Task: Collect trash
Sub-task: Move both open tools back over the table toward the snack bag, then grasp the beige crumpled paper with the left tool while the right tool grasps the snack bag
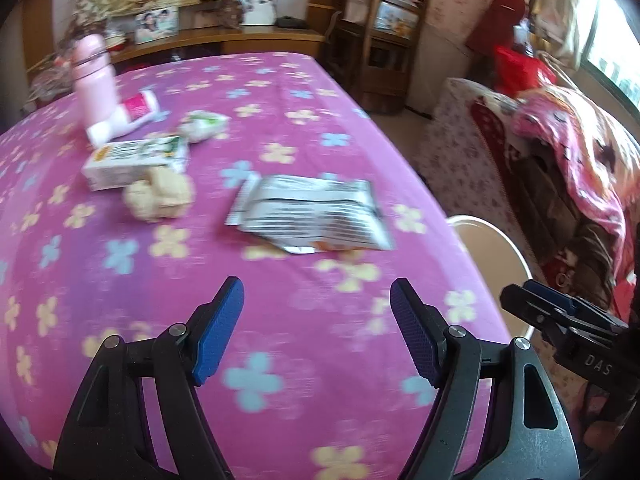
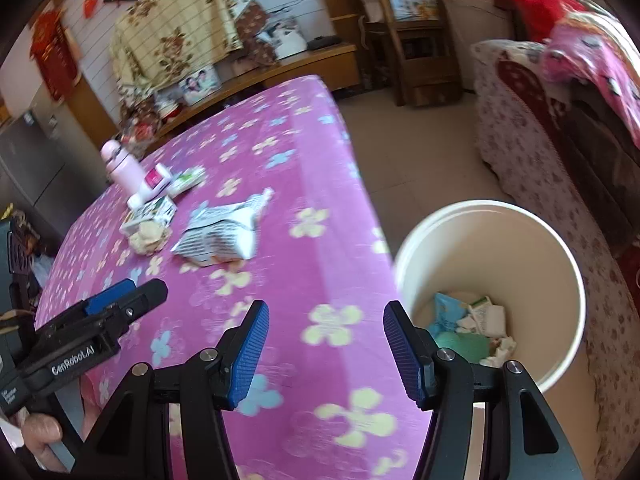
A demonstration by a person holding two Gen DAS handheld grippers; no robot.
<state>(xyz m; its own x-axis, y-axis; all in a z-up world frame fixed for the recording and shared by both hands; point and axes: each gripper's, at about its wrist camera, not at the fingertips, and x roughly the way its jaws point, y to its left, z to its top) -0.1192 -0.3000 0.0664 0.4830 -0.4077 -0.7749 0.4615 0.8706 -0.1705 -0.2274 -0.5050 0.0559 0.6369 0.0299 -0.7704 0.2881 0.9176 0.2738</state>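
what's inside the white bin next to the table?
The white bin holds crumpled white paper, a light-blue wrapper and something green. The right gripper's finger covers the pile's near edge; anything under the pile is hidden.

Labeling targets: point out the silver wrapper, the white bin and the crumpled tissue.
silver wrapper (image 1: 308, 212): left wrist view, middle of its printed face
white bin (image 2: 520, 240): right wrist view, inner wall
crumpled tissue (image 1: 160, 196): left wrist view, centre of wad
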